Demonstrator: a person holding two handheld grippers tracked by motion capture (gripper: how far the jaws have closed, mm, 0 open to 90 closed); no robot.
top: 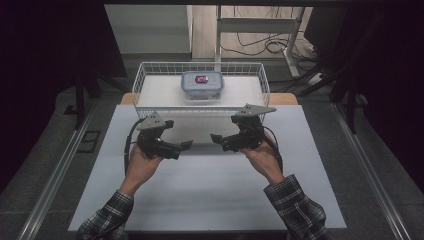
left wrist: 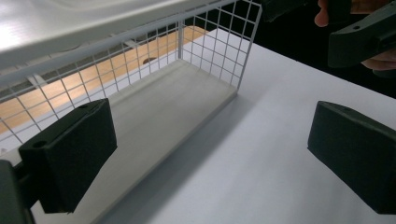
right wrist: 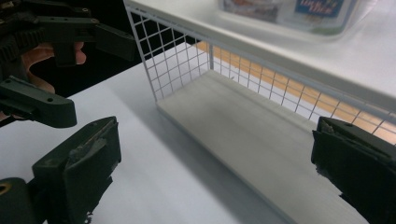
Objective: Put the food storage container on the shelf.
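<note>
A clear plastic container (top: pixel 202 85) with a blue-rimmed lid and a red label stands in a white wire basket (top: pixel 142 80) at the back of the white table (top: pixel 210 190). In front of the basket my two grippers face each other, a short gap apart. The left gripper (top: pixel 178 134) is open and holds nothing; its view looks past the open gripper (left wrist: pixel 210 158) at the basket's end wall (left wrist: pixel 210 42), with the right gripper (left wrist: pixel 364 37) beyond. The right gripper (top: pixel 226 129) is also open (right wrist: pixel 215 172), with the basket (right wrist: pixel 177 60), the container (right wrist: pixel 289 11) and the left gripper (right wrist: pixel 60 37) ahead.
The basket sits on a pale board partly over a wooden surface (top: pixel 285 98). Dark screens flank the table. Behind it stand a metal desk frame (top: pixel 260 25) and floor cables (top: pixel 270 47). Plaid sleeves (top: pixel 295 205) come in from the bottom.
</note>
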